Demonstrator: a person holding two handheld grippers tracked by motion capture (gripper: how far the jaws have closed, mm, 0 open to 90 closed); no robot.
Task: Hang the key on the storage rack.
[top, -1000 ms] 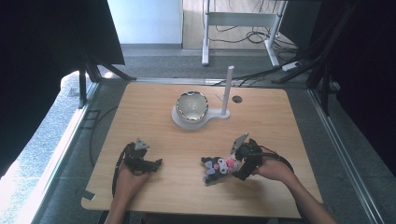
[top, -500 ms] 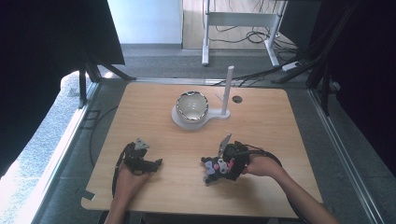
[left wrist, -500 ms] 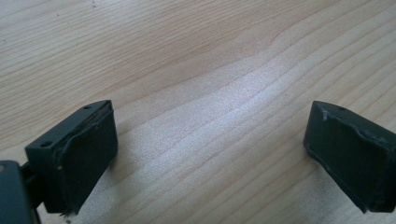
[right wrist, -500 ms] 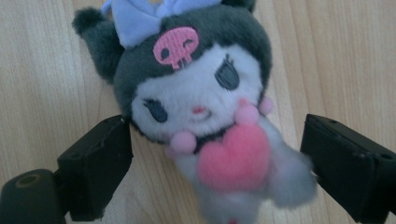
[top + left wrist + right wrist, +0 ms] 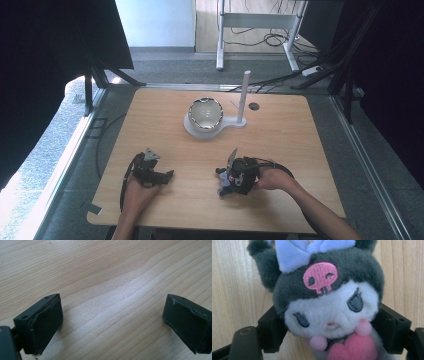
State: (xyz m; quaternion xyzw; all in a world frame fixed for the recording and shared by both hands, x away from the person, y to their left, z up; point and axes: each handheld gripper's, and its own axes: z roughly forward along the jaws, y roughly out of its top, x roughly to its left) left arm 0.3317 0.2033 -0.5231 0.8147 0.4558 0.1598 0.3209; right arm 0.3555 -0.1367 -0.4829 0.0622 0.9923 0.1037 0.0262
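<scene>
The right gripper [image 5: 226, 181], well in front of the metal bowl on its white stand [image 5: 205, 114], has just been closing its jaws on the black-and-white plush doll with a pink skull patch [image 5: 328, 297], apparently to lift it. The left gripper [image 5: 111, 322], jaws wide and empty, rests on the pale wooden table [image 5: 300, 130], likely waiting.

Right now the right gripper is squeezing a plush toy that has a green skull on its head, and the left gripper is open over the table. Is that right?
Nearly. The skull on the plush toy is pink, not green, as the right gripper view shows. The right gripper does squeeze it, and the left gripper is open over the table.
</scene>
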